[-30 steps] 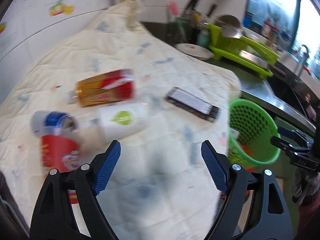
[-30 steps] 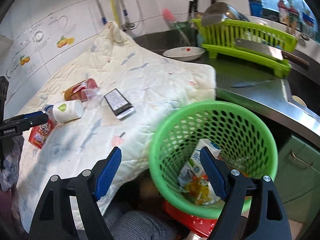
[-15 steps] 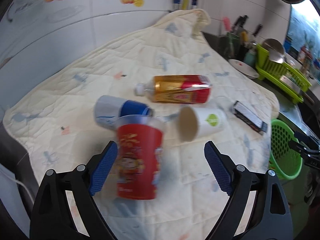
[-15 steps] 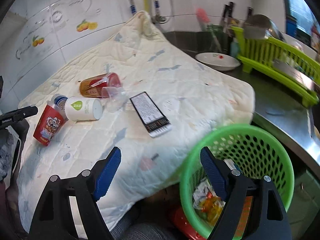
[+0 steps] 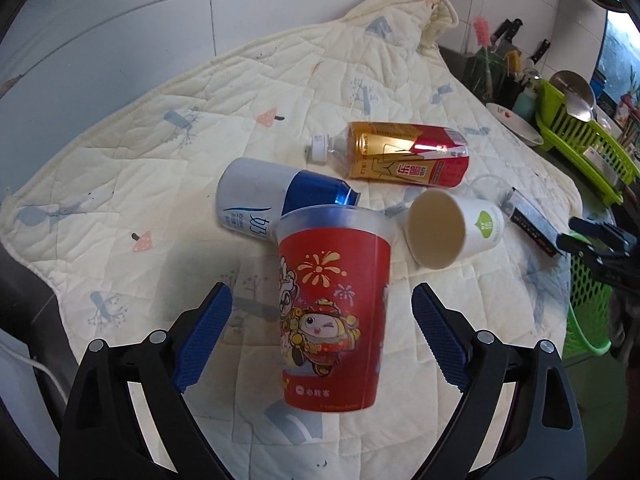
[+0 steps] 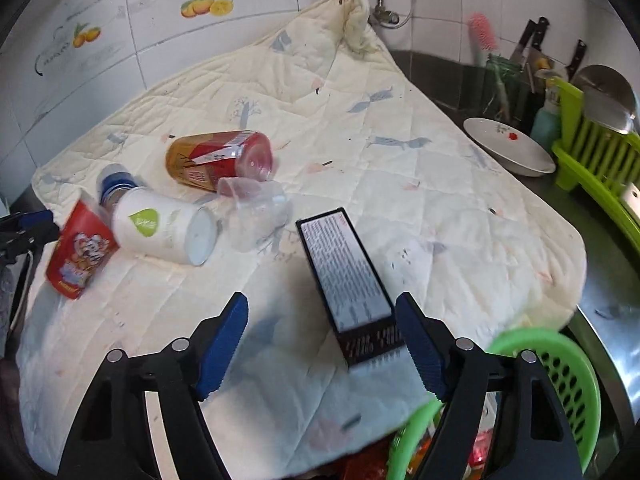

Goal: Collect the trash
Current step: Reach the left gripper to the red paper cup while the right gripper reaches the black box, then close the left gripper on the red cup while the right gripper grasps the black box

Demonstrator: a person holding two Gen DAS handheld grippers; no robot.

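Our left gripper (image 5: 322,338) has just been opening and its blue pads stand wide on either side of the red printed plastic cup (image 5: 332,312), which lies on its side between them, untouched. Just above it in the frame lie a blue-and-silver drink can (image 5: 276,200) touching the cup's rim, a white paper cup (image 5: 452,232) to the right, and a gold-and-red labelled plastic bottle (image 5: 404,154) beyond. Our right gripper (image 6: 322,340) has just been narrowing, yet is still parted, with the near end of the black rectangular box (image 6: 348,276) close by its right pad. A clear plastic cup (image 6: 256,208) lies left of the box's far end. All rest on the cream quilted cloth (image 6: 400,184); the green mesh basket (image 6: 560,368) sits at lower right.
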